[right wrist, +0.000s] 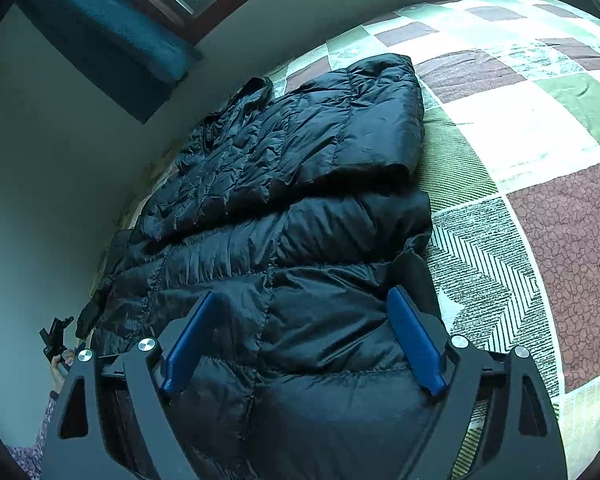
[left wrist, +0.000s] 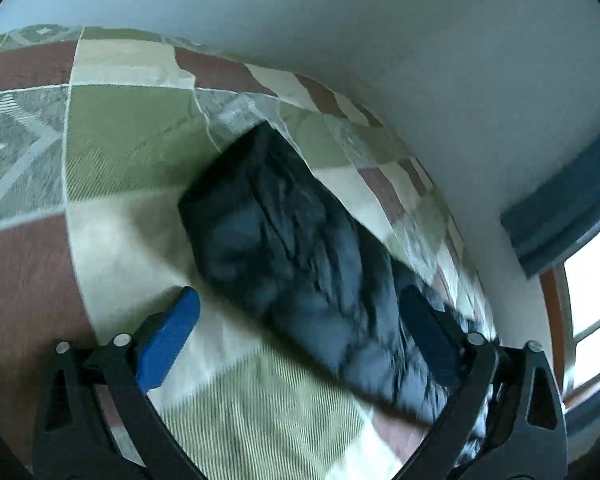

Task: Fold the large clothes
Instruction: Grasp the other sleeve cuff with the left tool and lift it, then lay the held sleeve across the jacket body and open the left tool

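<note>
Patchwork bedding (right wrist: 540, 128) in green, cream and maroon squares covers one bed beside a pale wall (left wrist: 380, 40), and one black puffer jacket (right wrist: 300, 208) lies folded along its wall side. Two claws hover over it, left claw (left wrist: 300, 320) and right claw (right wrist: 300, 340), both spread wide and gripping nothing.

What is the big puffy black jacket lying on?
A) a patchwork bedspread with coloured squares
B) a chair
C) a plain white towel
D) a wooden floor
A: in the right wrist view the black jacket lies spread on the patchwork bedspread of green, cream and reddish-brown squares.
</note>
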`<state>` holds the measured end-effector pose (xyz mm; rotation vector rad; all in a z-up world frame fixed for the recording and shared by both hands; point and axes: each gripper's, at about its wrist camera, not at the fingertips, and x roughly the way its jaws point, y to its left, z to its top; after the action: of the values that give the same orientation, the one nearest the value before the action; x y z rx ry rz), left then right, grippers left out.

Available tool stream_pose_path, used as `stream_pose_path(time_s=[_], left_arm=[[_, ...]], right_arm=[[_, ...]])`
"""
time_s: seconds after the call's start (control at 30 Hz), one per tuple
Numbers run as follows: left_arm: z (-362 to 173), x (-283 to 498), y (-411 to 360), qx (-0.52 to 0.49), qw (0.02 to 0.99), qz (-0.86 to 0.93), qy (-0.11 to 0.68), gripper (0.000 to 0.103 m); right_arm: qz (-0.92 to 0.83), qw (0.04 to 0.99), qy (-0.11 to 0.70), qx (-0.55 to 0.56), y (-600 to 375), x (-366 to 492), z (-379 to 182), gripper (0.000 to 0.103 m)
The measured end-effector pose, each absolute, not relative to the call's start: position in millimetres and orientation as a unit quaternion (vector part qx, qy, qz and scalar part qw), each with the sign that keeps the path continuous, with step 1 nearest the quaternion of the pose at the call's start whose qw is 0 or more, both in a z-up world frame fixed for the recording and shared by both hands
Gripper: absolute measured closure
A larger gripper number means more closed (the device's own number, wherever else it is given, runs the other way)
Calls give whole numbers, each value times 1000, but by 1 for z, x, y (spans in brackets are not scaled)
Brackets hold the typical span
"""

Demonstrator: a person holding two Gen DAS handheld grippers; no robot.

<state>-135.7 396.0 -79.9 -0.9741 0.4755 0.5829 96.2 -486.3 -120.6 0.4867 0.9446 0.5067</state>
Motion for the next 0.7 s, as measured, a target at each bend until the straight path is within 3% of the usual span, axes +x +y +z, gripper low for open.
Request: stream_pose_path(time_s=[0.2,0.27,0.3,0.37,0.7], left_arm=[[-83,-114,413,-448,807,300,242,53],[-82,-110,416,-439,809,298,254,84],[-81,-109,417,-442,809,292,257,89],[-75,-111,412,-436,812,294,254,95],[21,-72,334,-332,881,254,220,98]], right_arm=[[242,831,444,234,-487,97,-121,16],[243,831,444,233,-488,98,-120,16],[243,831,444,233,-488,98,-120,16],[243,831,444,232,-487,98,-120,15],[243,832,443,231,-486,98,-119,14]])
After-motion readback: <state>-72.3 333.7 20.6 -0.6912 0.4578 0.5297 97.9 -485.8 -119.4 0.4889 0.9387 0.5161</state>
